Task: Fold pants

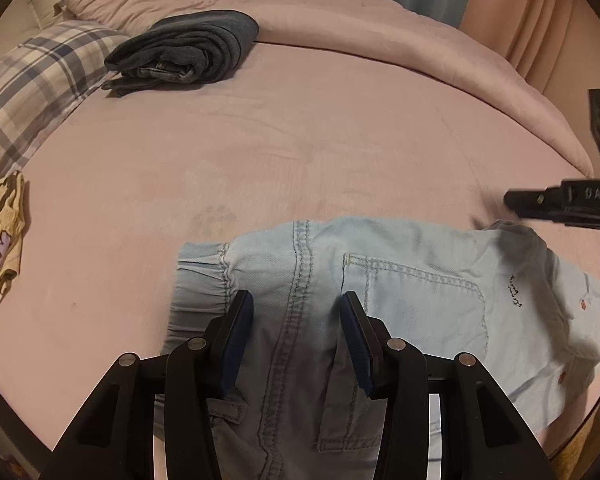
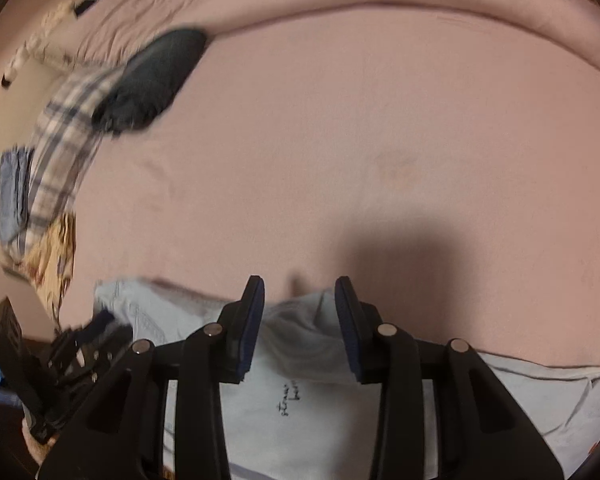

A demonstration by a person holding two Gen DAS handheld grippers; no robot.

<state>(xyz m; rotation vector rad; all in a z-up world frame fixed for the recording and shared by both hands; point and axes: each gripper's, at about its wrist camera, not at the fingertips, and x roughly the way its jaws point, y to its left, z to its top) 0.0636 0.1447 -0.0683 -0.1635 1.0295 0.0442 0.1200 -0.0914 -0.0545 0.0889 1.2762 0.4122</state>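
Light blue denim pants (image 1: 380, 288) lie on the pink bed sheet (image 1: 300, 140) at the near edge, back pocket and elastic waistband facing up. My left gripper (image 1: 296, 300) is open, its fingers standing either side of the centre seam just above the fabric. My right gripper (image 2: 300, 288) is open over the pants (image 2: 292, 408), at their far edge near some small black lettering. The right gripper also shows at the right edge of the left wrist view (image 1: 516, 200). The left gripper shows at the lower left of the right wrist view (image 2: 100, 328), blurred.
A folded dark blue garment (image 1: 188, 52) lies at the far left on a plaid pillow (image 1: 32, 92). A yellow patterned cloth (image 1: 0, 248) lies at the left edge. A rolled pink duvet (image 1: 380, 28) runs along the far side, curtains behind it.
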